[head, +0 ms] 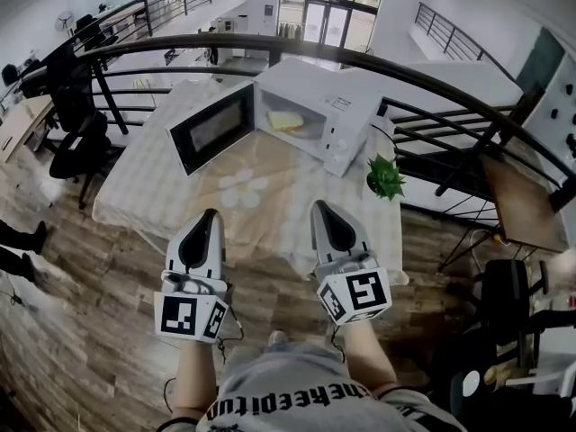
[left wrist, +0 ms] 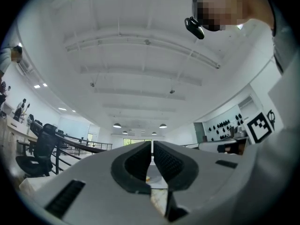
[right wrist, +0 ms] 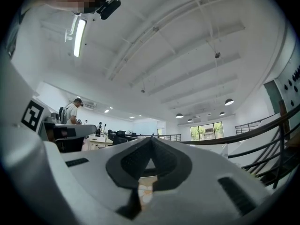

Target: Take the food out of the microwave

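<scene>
Left gripper (head: 209, 221) (left wrist: 151, 145): jaws shut tip to tip, nothing between. Same on right gripper (head: 321, 212) (right wrist: 151, 140): pinched closed, empty.

Both pointing across the pale cloth-covered surface (head: 171, 201) toward the white box-shaped microwave oven (head: 353, 106), which is well ahead of the jaws. Black-windowed microwave door (head: 212, 130) swung wide open, ahead and to the left of the left jaws.

Task's thing: flat pale-yellow slice of food (head: 286, 121), inside the cavity, ahead of and roughly between the two pairs of jaws. Lying on what looks like a round whitish plate (head: 311, 132). Too small to tell what kind of food.

Handling, as judgement only:
- Probably light. Likely soft and floppy if bread or cheese, so easy to crush or tear under a pinch. Don't grab the slice itself.
- Plate likely stiff, smooth, slippery, breakable, possibly hot.
- Open the jaws first, then take the plate by its rim on the side nearest the jaws, ideally one gripper at each side.
- Pinch rim only, clear of the food.
- Keep level on the way out to avoid sliding the slice off.
- Mind the cavity roof and the open door edge.

Small green potted plant (head: 385, 176) ahead and to the right of the right jaws, just beside the microwave. Steer clear when withdrawing.
</scene>
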A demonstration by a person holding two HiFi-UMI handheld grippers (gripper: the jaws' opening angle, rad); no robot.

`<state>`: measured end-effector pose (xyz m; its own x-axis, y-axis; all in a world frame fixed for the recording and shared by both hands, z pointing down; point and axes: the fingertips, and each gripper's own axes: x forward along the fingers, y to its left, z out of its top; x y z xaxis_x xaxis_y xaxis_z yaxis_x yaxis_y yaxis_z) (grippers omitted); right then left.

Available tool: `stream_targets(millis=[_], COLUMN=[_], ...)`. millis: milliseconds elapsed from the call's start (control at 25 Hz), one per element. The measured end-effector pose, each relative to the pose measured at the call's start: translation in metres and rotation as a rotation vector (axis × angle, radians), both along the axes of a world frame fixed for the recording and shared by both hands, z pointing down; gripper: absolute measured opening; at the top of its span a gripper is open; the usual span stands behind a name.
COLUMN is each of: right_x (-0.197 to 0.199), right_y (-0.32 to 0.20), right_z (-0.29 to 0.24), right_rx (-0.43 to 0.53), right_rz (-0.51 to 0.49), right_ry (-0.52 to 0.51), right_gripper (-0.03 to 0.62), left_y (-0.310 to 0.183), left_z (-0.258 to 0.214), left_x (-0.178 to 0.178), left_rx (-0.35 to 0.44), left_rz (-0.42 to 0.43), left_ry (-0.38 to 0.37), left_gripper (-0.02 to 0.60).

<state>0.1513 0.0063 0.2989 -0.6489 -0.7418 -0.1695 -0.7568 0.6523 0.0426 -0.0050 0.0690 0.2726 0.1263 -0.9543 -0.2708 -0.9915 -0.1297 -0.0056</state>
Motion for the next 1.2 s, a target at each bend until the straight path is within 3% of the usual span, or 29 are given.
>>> stream_targets(millis=[200,640,1200], right_x=[0.006,-0.01,-0.076], right_y=[-0.024,-0.077,-0.186], right_z=[0.005,0.016,0.022], right_rx=[-0.017,-0.046,-0.055], right_rz=[-0.005,0.01,0.062], right_ry=[-0.017,-0.015,-0.008], right_gripper=[0.005,0.005,0.005], left_y=[-0.023,-0.076,-0.192], left_z=[0.007,0.015,0.019], left_x=[0.008,-0.011,-0.076], left_rx=[-0.024,-0.043,-0.052], left_rz=[0.0,0.004,0.069], left_ry=[-0.016,-0.002,0.001], left_gripper=[0.015,0.015,0.015])
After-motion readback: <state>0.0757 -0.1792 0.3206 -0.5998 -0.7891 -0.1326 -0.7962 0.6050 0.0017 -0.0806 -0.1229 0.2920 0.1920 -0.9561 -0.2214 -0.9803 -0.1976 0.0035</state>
